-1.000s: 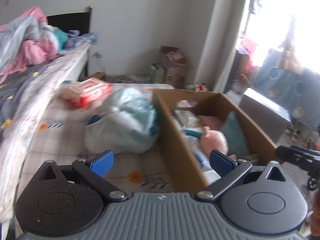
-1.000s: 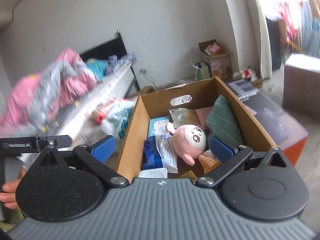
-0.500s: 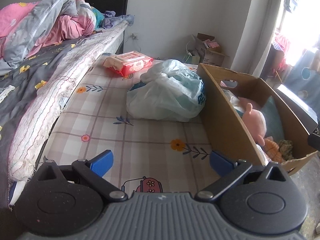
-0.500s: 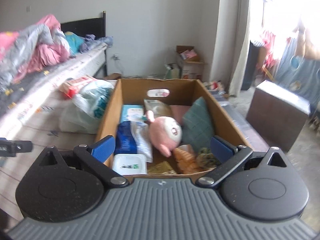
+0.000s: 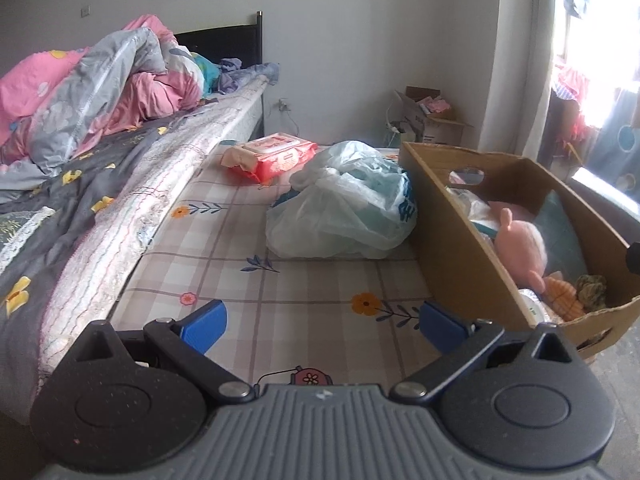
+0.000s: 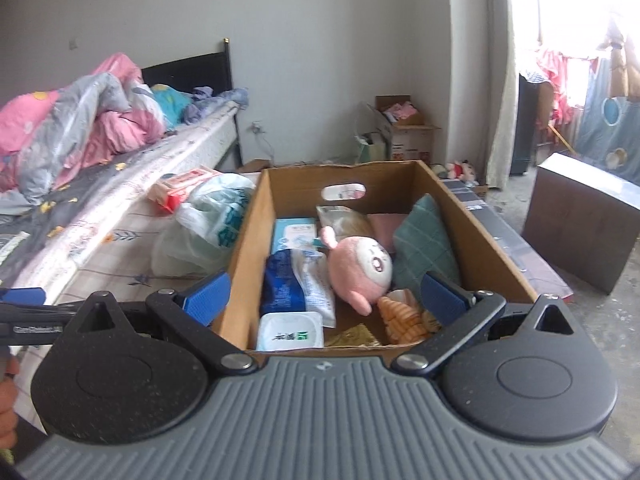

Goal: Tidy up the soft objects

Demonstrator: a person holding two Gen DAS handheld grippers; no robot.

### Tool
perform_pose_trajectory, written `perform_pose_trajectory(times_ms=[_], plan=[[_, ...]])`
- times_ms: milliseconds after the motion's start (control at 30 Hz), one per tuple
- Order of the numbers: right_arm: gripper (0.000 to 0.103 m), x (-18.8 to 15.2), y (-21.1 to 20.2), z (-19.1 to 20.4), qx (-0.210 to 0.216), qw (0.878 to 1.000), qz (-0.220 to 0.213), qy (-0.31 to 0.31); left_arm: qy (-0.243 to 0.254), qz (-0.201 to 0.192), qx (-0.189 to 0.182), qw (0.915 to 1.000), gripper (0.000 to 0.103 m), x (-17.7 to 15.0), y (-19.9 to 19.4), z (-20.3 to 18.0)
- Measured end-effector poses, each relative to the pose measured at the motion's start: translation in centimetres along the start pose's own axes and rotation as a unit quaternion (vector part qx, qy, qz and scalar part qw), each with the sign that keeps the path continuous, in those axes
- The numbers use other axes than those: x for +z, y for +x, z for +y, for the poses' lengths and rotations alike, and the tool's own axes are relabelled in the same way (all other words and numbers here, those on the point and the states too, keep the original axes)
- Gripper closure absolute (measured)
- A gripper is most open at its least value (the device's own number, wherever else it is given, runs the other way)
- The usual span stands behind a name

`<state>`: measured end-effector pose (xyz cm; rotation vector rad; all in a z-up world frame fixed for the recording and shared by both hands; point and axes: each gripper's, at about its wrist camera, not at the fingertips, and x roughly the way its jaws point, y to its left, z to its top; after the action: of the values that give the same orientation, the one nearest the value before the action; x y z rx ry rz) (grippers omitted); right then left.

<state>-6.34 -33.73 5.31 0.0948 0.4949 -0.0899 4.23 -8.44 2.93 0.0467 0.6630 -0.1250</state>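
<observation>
A cardboard box (image 6: pixel 486 242) (image 5: pixel 452 240) sits on a checked mattress (image 5: pixel 224 240) beside the bed. Inside lie a pink plush toy (image 6: pixel 362 266) (image 5: pixel 520 242), a green cushion (image 6: pixel 424 248), an orange knitted toy (image 6: pixel 400 314), a blue wipes pack (image 6: pixel 282 284) and a white-lidded pack (image 6: pixel 290 332). A pale plastic bag (image 5: pixel 344 208) (image 6: pixel 208 224) lies left of the box, with a red wipes pack (image 5: pixel 276 154) behind it. My left gripper (image 5: pixel 322 322) hangs open over bare mattress. My right gripper (image 6: pixel 324 294) is open above the box's near end, holding nothing.
A bed with a pink and grey quilt (image 5: pixel 96 88) rises on the left. An open carton (image 6: pixel 402 130) stands by the far wall. A dark cabinet (image 6: pixel 580 224) sits on the floor to the right, with bright curtains (image 6: pixel 592 80) behind it. A hand (image 6: pixel 6 404) shows at the left edge.
The left gripper's view has pulled back and swung left, from the box to the bare mattress. The right gripper's view has steadied over the box. Both stay open.
</observation>
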Motion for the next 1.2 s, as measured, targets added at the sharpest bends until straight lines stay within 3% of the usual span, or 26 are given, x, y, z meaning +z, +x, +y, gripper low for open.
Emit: perform_pose_trajectory(times_ms=[133,233,567,1200], plan=[[0.001,-0.4,0.3,0.3,0.014,1.000,0.017,0.007,-0.003,0.020,-0.007,0.9998,0.000,0.0,0.0,0.0],[0.001,-0.6,1.0,0.8,0.028,0.998,0.054,0.010,-0.018,0.028,-0.022,0.9992,0.000,-0.3,-0.2,-0.1],[0.001,-1.7,2.5,1.6,0.068,0.990,0.122,0.024,0.000,0.092,-0.048,0.9946,0.000,-0.8,0.6,-2.4],[0.001,-2.2,4.5,1.3,0.035,0.987,0.159,0.001,0.000,0.119,-0.057,0.9912,0.001,-0.8,1.0,-3.2]])
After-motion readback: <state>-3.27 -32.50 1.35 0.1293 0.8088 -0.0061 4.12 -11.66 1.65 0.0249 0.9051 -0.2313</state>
